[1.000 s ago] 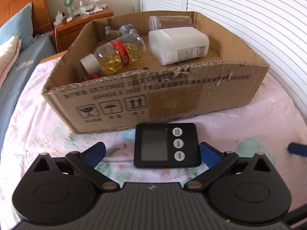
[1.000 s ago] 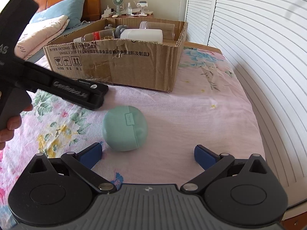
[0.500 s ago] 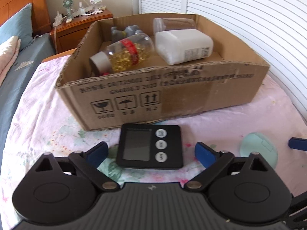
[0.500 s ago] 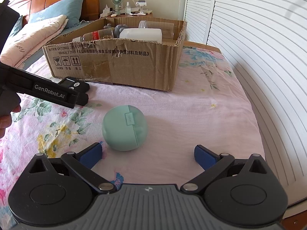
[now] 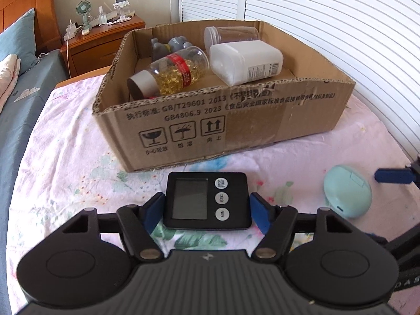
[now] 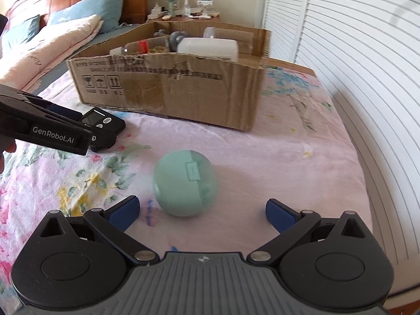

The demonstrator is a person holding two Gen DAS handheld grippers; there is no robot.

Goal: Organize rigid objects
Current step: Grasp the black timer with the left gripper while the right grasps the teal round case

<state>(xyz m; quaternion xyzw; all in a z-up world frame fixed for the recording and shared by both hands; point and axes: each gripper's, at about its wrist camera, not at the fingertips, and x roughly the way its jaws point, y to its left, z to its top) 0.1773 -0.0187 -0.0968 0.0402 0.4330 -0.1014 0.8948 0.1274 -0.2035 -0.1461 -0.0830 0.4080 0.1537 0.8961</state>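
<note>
Timer (image 5: 207, 200), black, flat, face up on flowered bedsheet (image 5: 65, 162), just short of cardboard box (image 5: 262, 120); bracketed by left gripper (image 5: 207, 211), blue pads (image 5: 153, 212) touching or nearly touching both side edges, so narrowed to timer's width and apparently clamped on it; lift off sheet not confirmed. Box already loaded: capsule bottle (image 5: 170, 74), white container (image 5: 246, 61), clear jar (image 5: 231, 34), grey figures at back. Right gripper (image 6: 202, 211) spread wide, holding nothing; mint round case (image 6: 185, 182) lying on sheet between and just ahead of pads, untouched.

Likely step: raising timer over box's near wall.

Risks, judged: grip falling on rear part of thin, smooth edges only, so possible pivot or slip when tilted; near wall of box torn and uneven, possible snag on low clearance; drop onto capsule bottle could set it rolling; round case apt to roll off soft sheet if nudged by one pad first.
</note>
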